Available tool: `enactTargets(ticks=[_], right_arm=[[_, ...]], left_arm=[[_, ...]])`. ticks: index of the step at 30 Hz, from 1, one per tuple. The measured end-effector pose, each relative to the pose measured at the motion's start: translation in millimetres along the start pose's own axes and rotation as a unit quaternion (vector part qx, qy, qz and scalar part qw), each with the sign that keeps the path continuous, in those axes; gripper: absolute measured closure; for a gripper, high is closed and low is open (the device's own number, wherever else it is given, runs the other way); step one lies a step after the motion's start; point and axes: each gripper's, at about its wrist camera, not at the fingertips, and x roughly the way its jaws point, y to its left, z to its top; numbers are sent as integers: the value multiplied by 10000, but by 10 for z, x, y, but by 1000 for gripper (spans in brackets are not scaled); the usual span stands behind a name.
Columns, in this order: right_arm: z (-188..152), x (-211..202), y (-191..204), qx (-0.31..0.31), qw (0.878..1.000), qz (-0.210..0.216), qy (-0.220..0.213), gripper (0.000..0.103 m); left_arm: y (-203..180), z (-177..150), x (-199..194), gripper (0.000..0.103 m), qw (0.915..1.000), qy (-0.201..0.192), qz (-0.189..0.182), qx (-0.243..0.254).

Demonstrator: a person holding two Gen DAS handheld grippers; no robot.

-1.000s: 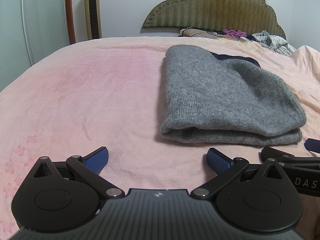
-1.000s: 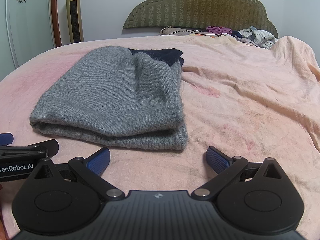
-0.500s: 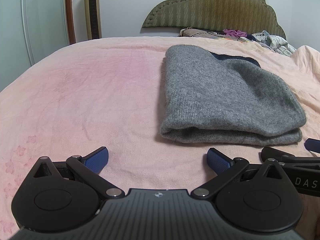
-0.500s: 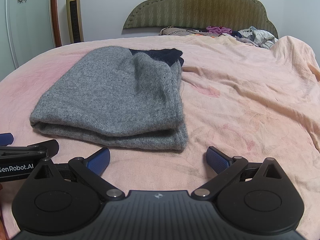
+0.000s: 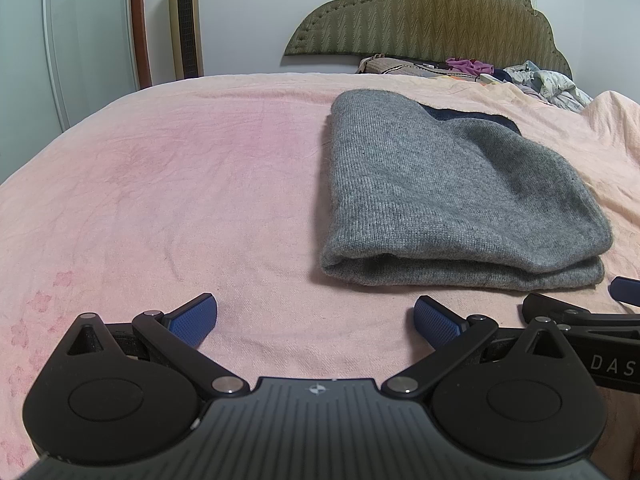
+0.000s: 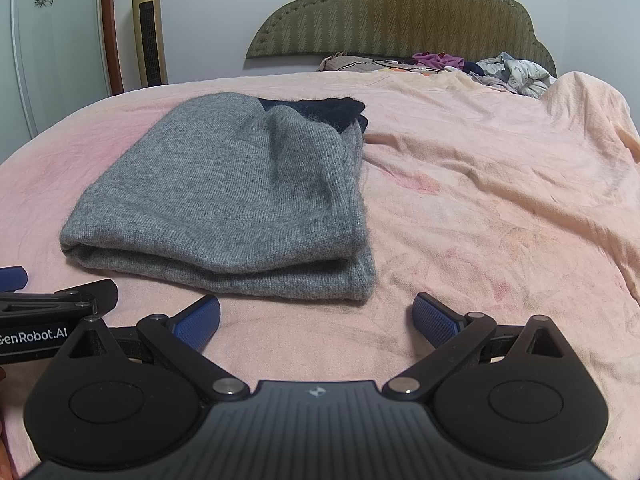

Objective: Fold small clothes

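Observation:
A grey knit garment [image 5: 448, 196] lies folded flat on the pink bed sheet [image 5: 160, 184], with a dark navy part showing at its far end. It also shows in the right wrist view [image 6: 232, 196]. My left gripper [image 5: 316, 320] is open and empty, low over the sheet, in front of the garment's near left corner. My right gripper [image 6: 316, 318] is open and empty, just in front of the garment's near right corner. Each gripper's fingers show at the edge of the other's view.
A pile of loose clothes [image 6: 448, 64] lies at the head of the bed under the padded olive headboard [image 5: 432, 12]. A gold tower fan [image 5: 184, 20] and a glass door [image 5: 80, 40] stand at the left. The sheet [image 6: 520, 184] is rumpled on the right.

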Motion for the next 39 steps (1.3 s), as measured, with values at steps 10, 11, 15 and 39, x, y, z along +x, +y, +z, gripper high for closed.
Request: enactTargets(ticks=[10,11,15,39], right_arm=[[0,-2,-2,2,10000,2,-2,0],[0,-2,-2,3,10000,2,-2,0],[0,-3,-3,4,10000,3,-3,0],[-2,-5,-3,7,10000,3,-5,0]], left_arm=[[1,1,0,0,10000,0,-1,-1],[1,1,0,0,10000,0,-1,-1],[1,1,1,0,10000,0,-2,-1],[11,-15,-11,0,10000,-39,8,-34]])
